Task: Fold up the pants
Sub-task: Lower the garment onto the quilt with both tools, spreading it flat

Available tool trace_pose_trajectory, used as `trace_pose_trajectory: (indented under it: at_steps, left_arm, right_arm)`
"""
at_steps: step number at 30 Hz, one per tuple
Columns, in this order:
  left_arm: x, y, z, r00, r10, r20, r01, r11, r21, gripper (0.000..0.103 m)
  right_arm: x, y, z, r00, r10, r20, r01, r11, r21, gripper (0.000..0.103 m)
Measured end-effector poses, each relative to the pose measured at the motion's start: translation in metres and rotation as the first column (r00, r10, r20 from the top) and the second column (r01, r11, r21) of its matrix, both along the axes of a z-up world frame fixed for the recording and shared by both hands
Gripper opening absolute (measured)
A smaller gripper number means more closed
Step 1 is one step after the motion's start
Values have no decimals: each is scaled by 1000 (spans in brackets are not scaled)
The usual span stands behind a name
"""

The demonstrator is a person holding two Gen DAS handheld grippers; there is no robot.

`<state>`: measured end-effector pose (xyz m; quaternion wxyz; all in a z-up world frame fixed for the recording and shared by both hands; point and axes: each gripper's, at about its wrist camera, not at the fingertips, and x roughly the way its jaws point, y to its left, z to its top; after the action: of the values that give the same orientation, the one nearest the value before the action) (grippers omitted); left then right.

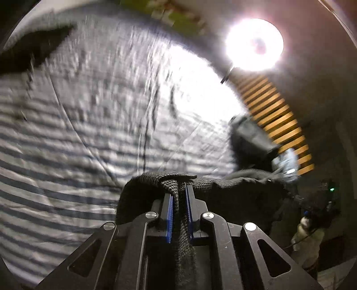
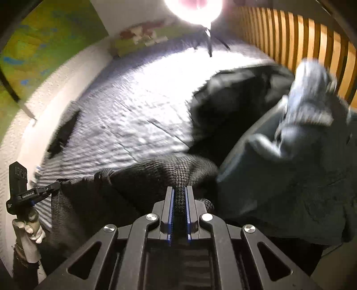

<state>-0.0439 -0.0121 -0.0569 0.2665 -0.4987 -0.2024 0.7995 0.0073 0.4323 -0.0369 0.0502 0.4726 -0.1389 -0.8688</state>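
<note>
Dark knit pants [image 1: 214, 196] hang lifted above a striped bedspread [image 1: 67, 133]. My left gripper [image 1: 179, 189] is shut on a bunched fold of the pants edge, the fabric pinched between its blue pads. My right gripper [image 2: 179, 191] is likewise shut on the pants [image 2: 138, 178], which stretch leftward to the left gripper [image 2: 45, 189], seen small at the left edge with a gloved hand [image 2: 29, 227] on its handle. In the left wrist view the right gripper [image 1: 296, 196] shows dimly at the far right, held by a gloved hand [image 1: 309, 234].
A heap of dark and grey-blue clothes [image 2: 279, 133] lies on the bed at the right, by a wooden slatted headboard [image 2: 301, 44]. A bright lamp [image 2: 194, 9] glares at the bed's far end. A small dark garment [image 2: 64, 133] rests on the left of the bedspread [image 2: 133, 100].
</note>
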Motion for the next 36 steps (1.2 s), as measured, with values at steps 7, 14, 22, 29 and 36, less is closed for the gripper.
trace_pose_trajectory:
  at_steps: [7, 14, 22, 29, 36]
  left_arm:
    - [68, -73, 181, 941, 72, -330, -65, 997, 33, 10]
    - [119, -133, 302, 844, 167, -510, -154, 986, 68, 10]
    - [121, -164, 369, 771, 217, -599, -194, 975, 103, 10]
    - [20, -147, 368, 784, 212, -584, -256, 967, 7, 10]
    - [-106, -125, 277, 863, 196, -466, -246, 968, -49, 10]
  right_arm:
    - [38, -51, 121, 963, 109, -248, -128, 990, -60, 8]
    - [70, -105, 219, 882, 211, -421, -244, 969, -26, 8]
    - [66, -124, 287, 816, 235, -527, -304, 951, -47, 8]
    - [-6, -143, 275, 848, 216, -485, -260, 965, -24, 8]
    - [-109, -137, 196, 913, 169, -373, -202, 978, -52, 8]
